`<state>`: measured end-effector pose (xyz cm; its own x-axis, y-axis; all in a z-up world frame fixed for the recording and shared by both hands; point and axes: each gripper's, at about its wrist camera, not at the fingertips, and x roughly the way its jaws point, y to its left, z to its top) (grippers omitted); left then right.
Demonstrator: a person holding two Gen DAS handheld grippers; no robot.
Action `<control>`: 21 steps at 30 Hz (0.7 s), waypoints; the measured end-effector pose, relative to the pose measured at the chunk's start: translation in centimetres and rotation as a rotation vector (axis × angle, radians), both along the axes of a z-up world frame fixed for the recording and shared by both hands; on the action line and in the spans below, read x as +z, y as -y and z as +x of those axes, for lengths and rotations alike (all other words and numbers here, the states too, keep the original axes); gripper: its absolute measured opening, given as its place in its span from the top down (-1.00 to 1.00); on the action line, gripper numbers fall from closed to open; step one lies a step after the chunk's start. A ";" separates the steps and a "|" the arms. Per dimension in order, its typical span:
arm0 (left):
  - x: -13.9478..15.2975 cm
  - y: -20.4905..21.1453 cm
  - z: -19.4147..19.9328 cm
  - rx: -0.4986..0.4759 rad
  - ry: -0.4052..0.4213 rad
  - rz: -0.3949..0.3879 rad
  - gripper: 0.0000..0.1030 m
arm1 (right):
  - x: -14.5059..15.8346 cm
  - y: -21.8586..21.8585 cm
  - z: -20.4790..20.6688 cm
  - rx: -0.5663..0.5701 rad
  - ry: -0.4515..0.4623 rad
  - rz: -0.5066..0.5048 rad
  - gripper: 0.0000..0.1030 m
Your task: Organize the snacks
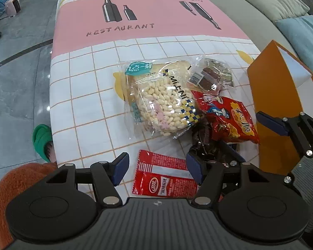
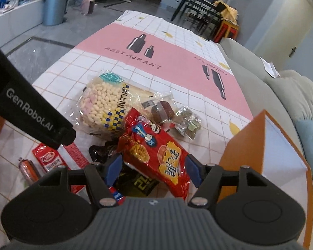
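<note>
A pile of snacks lies on the tablecloth. My left gripper (image 1: 157, 169) is open, its blue pads either side of a flat red wafer packet (image 1: 162, 177) on the cloth. My right gripper (image 2: 153, 171) is open, with its pads astride the near end of a red crisp bag (image 2: 156, 152), which also shows in the left wrist view (image 1: 227, 116). A clear bag of puffed rice (image 1: 164, 102) lies behind, with a wrapped brown cake (image 1: 208, 78) beside it. Dark wrappers (image 2: 139, 184) lie under the red bag.
An orange open box (image 1: 271, 95) stands at the right of the pile, also in the right wrist view (image 2: 250, 143). A small sausage stick (image 2: 28, 169) lies at the left. A grey sofa (image 2: 260, 95) runs along the table's far side. The left gripper's body (image 2: 31, 112) crosses the right wrist view.
</note>
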<state>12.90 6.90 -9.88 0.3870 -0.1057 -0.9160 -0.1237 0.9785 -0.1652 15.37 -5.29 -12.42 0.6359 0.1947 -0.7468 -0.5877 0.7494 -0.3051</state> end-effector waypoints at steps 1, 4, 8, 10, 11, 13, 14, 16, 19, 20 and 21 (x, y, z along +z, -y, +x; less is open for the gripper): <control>-0.1 0.0 0.2 0.003 -0.003 0.003 -0.43 | -0.1 -0.2 0.1 0.004 -0.004 -0.002 -0.27; -0.3 -0.3 0.4 0.010 -0.012 0.005 -0.43 | -0.7 -0.6 0.7 0.007 -0.016 -0.009 -0.26; -0.5 -0.5 0.5 0.017 -0.020 0.004 -0.43 | -1.1 -0.7 1.3 0.000 -0.043 0.021 -0.18; -0.6 -0.5 0.5 0.018 -0.023 0.003 -0.43 | -1.1 -0.5 1.3 0.001 -0.074 0.052 0.04; -0.6 -0.6 0.5 0.017 -0.023 0.001 -0.43 | -1.1 -0.5 1.3 -0.002 -0.081 0.058 0.06; -0.5 -0.6 0.5 0.014 -0.020 -0.003 -0.43 | -1.1 -0.7 1.0 0.009 -0.075 0.043 0.21; -0.4 -0.5 0.5 0.010 -0.015 -0.006 -0.43 | -1.1 -0.8 0.8 0.014 -0.070 0.035 0.23; -0.2 -0.5 0.4 0.001 -0.007 -0.011 -0.43 | -1.1 -0.7 0.8 0.011 -0.070 0.029 0.34; 0.2 -0.6 0.1 -0.003 0.000 -0.018 -0.43 | -0.9 -0.1 0.8 -0.010 -0.081 0.048 0.41; 0.2 -0.6 0.1 0.000 -0.002 -0.020 -0.43 | -0.7 0.1 0.8 -0.016 -0.079 0.057 0.48; 0.2 -0.7 -0.1 0.002 -0.004 -0.024 -0.43 | -0.4 0.2 0.6 -0.018 -0.067 0.059 0.52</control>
